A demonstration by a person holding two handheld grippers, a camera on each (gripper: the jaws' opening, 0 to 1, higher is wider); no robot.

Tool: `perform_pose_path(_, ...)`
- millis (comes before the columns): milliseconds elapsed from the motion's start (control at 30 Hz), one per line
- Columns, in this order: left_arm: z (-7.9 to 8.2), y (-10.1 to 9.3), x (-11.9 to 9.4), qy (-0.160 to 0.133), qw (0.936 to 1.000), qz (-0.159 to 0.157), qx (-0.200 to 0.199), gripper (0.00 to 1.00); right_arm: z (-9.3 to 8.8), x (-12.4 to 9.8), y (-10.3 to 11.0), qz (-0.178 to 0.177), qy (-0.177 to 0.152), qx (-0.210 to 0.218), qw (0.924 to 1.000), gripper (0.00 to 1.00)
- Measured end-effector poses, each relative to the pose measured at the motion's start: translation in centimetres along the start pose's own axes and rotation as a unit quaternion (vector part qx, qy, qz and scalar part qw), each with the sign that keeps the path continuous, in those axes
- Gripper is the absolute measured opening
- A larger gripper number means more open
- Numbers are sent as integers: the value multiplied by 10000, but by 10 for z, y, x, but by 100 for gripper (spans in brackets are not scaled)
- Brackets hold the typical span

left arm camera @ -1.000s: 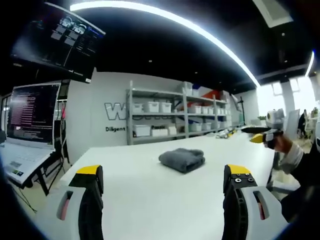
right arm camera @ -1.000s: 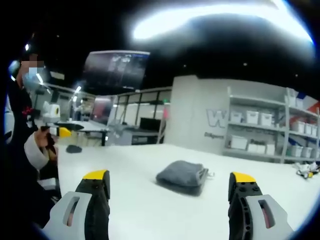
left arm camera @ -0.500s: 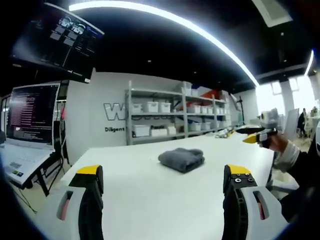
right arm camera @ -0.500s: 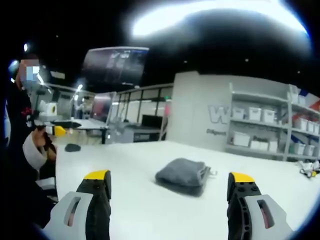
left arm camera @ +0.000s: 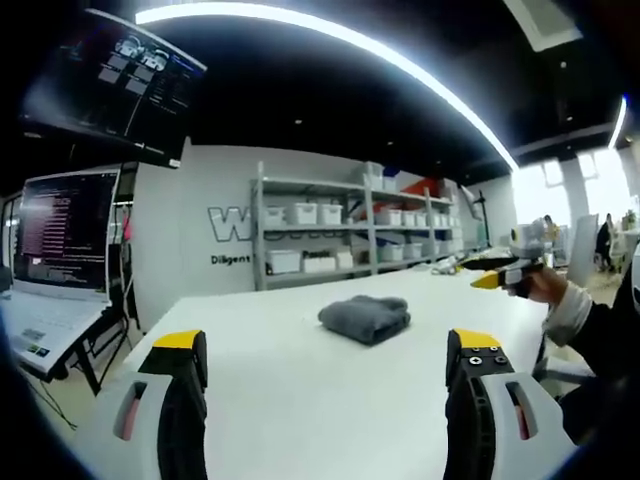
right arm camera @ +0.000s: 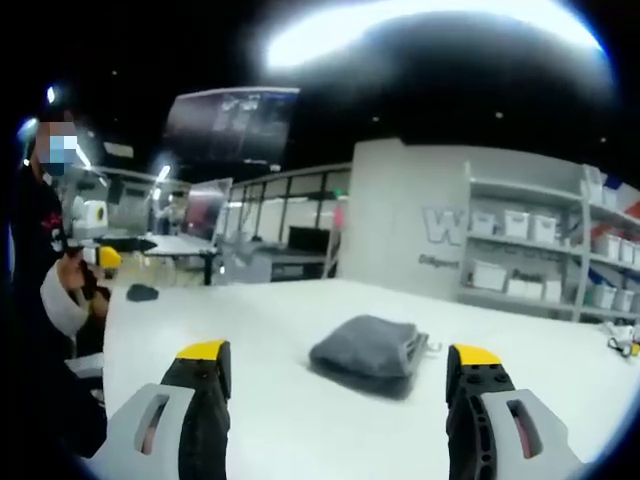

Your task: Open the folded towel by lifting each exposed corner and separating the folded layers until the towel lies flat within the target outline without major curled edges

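Observation:
A grey towel lies folded in a thick bundle on the white table, ahead of my left gripper, whose jaws stand wide open and hold nothing. In the right gripper view the same folded towel sits between and beyond the open jaws of my right gripper, with a small tag at its right edge. The right gripper also shows at the far right of the left gripper view, held in a hand above the table edge. The left gripper appears at the left of the right gripper view.
Metal shelves with white bins stand behind the table. A laptop on a stand and a hanging monitor are at the left. A small dark object lies on the table's far left corner. A person stands at the table.
Both hands have drifted slightly; the right gripper has risen and shifted left a little in the left gripper view. The towel has not moved and both grippers stay open.

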State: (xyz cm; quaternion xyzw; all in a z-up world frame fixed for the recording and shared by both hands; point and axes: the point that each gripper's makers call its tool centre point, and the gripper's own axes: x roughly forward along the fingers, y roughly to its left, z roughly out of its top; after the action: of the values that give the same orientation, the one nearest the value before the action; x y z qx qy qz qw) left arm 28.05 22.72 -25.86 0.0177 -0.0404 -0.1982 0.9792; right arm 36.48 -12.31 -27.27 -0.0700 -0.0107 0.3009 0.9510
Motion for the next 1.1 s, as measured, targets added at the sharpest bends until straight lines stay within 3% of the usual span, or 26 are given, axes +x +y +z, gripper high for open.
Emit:
perform_pose_path(200, 7, 0, -1, -140, 9999, 14, 32, 96, -1, 7, 0, 53, 3, 9, 10000, 87)
perform_pose_path(633, 0, -1, 0, 19, 9999, -22, 133, 99, 3, 28, -21, 7, -177, 123, 9998, 83)
perform_pose_path(1100, -2, -5, -1, 69, 9999, -109, 96, 100, 0, 55, -41, -18, 51, -46, 10000, 82)
